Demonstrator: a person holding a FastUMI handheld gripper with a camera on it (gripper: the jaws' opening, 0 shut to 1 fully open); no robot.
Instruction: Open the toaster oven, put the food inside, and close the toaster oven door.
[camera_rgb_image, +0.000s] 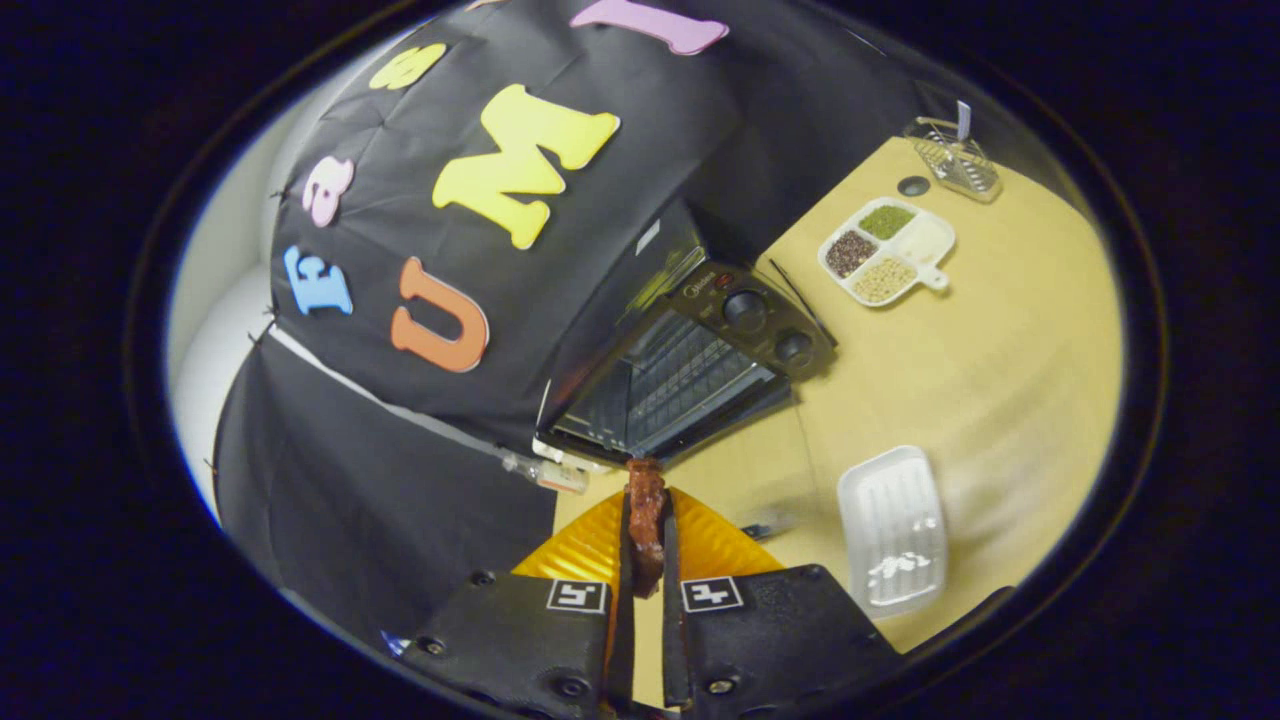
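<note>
The gripper (647, 520) is clamped on a reddish-brown piece of food (646, 515), held just short of the open toaster oven (690, 370), its rack bare. Right of the fingers lies a white tray (893, 525). Farther off sit a divided dish (885, 250) of beans and grains and a wire basket (955, 160).

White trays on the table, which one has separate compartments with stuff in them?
The divided tray beyond the toaster oven, holding grains in four sections. The plain ribbed tray beside the tool, gripping food, is undivided.
</note>
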